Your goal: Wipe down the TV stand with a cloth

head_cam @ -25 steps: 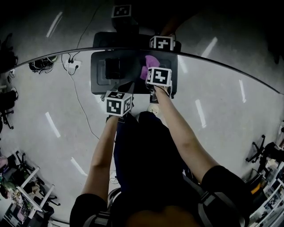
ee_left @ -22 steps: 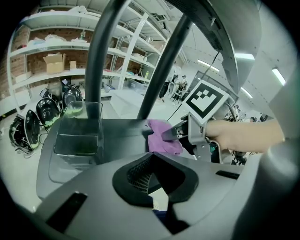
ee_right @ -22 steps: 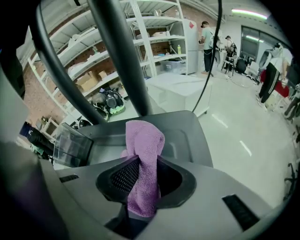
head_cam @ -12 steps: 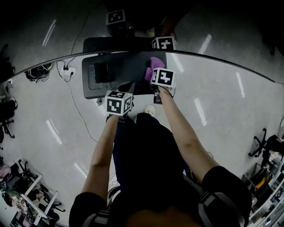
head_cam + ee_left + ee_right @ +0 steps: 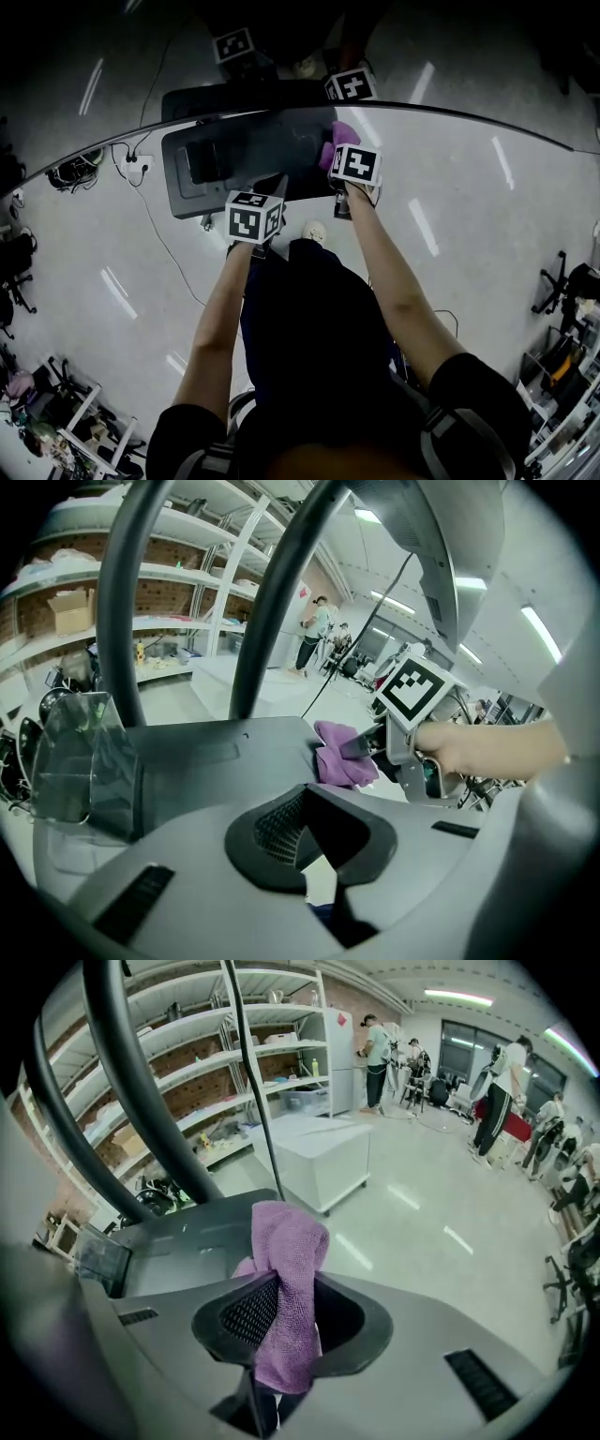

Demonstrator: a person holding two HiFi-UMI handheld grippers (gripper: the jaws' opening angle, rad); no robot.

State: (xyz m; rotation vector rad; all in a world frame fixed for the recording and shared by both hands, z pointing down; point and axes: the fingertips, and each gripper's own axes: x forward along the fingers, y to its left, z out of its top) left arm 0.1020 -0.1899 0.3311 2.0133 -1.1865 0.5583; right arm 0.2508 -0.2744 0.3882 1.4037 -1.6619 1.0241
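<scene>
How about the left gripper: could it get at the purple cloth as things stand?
Probably yes. The cloth lies just ahead of the left gripper, over the stand, with nothing between them and its jaws open. But the right gripper has its jaws shut on it.

In the head view the purple microfibre cloth (image 5: 336, 141) was mostly hidden behind the marker cube of the right gripper (image 5: 345, 161) — only a small purple edge showed beside it. The jaws of that gripper lay under the cube there. In the right gripper view the lower end of the cloth went down between the jaws and out of sight. The far side of the dark grey flat TV stand base (image 5: 234, 155) was too dark to make out. The things on the pale metal shelves (image 5: 234, 1058) were too small to tell, and the thick dark curved bar (image 5: 131, 1072) was cut off by the upper edge.
</scene>
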